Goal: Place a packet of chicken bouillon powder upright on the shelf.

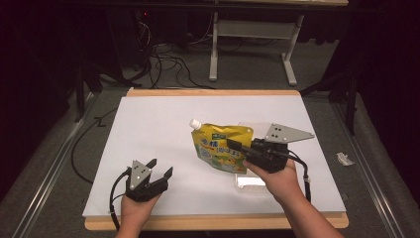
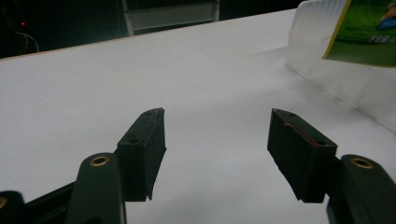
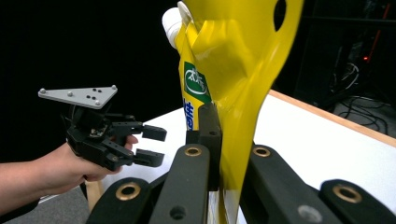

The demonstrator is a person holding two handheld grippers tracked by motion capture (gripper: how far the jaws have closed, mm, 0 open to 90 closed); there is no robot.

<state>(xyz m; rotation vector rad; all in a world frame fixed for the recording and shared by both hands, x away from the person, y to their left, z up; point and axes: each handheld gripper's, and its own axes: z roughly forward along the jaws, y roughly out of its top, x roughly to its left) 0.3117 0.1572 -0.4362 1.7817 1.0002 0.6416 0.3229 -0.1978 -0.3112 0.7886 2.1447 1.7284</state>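
A yellow spouted pouch (image 1: 219, 147) with a white cap (image 1: 195, 123) hangs above the white table top (image 1: 158, 124), and my right gripper (image 1: 236, 147) is shut on its right edge. In the right gripper view the pouch (image 3: 233, 56) rises between the jaws of the right gripper (image 3: 224, 140), cap (image 3: 170, 21) at the top. My left gripper (image 1: 159, 169) stands open near the front left of the table, nothing between its fingers. Its own view shows the left gripper (image 2: 217, 135) wide apart over bare white surface, with a corner of the pouch (image 2: 369, 32) at the upper right.
A clear plastic container (image 1: 250, 179) lies on the table under and behind the pouch; it shows as a translucent wall (image 2: 317, 56) in the left gripper view. A paper scrap (image 1: 345, 158) lies off the table's right side. Cables (image 1: 163, 64) trail on the floor behind.
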